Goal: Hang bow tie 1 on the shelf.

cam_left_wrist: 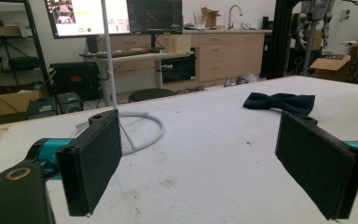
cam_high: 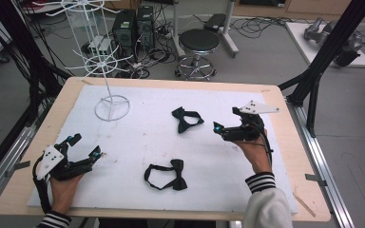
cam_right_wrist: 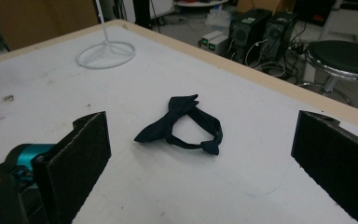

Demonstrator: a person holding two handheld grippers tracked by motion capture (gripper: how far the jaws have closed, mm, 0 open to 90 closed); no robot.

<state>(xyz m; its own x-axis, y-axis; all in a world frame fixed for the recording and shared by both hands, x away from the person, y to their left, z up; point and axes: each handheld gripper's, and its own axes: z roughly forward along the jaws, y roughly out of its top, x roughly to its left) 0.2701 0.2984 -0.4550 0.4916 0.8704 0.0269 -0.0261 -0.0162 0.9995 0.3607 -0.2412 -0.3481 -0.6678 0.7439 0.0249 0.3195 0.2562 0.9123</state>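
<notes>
White padding covers the surface [cam_high: 138, 142] I'm working over. One dark bow tie [cam_right_wrist: 179, 125] lies flat ahead of my right tongs [cam_high: 228, 129], at about nine o'clock from them in the high view, near but untouched; their jaws are spread wide with nothing between. A second bow tie [cam_high: 167, 175] lies toward six o'clock, at the near edge. My left tongs [cam_high: 86, 146], also spread and empty, hover at eight o'clock. At eleven o'clock stands a white wire rack [cam_high: 105, 71].
</notes>
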